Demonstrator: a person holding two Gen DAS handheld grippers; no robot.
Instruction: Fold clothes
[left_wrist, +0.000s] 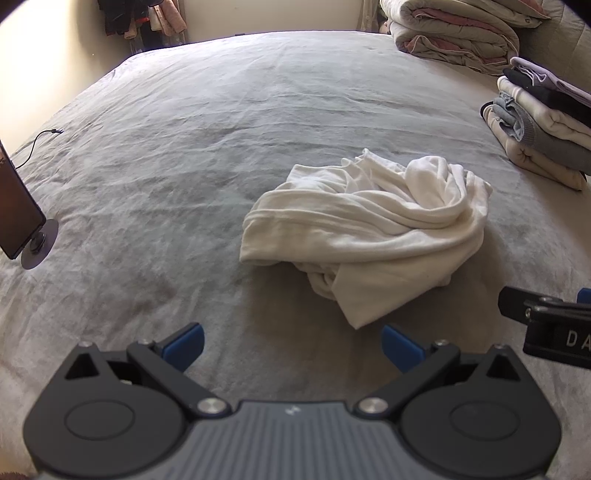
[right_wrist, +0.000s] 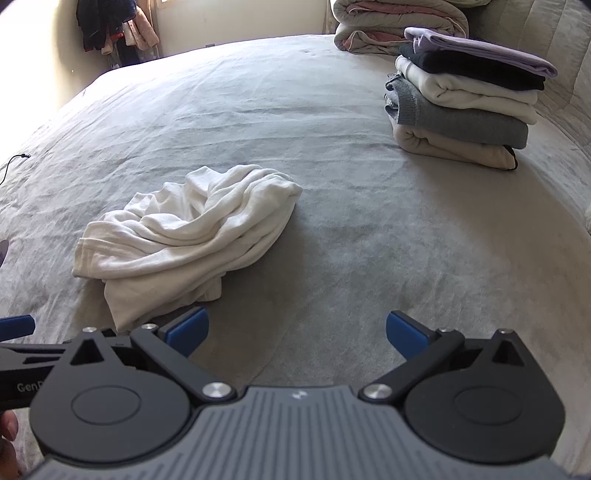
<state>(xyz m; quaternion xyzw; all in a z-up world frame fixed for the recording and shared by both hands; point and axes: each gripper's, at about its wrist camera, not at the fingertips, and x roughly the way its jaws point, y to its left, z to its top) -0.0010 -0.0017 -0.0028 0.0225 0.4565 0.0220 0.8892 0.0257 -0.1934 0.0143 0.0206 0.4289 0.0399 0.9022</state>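
Bright daylight from upper left; sharp; fisheye-bent edges

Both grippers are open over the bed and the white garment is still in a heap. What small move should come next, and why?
Probably lower the left gripper onto the near corner of the crumpled white garment and pinch it. Both it and the right gripper are open and empty, and the garment must be spread flat on the bed before folding.

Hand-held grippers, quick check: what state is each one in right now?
Left hand-held gripper: open, holding nothing, short of the white garment.
Right hand-held gripper: open, holding nothing.
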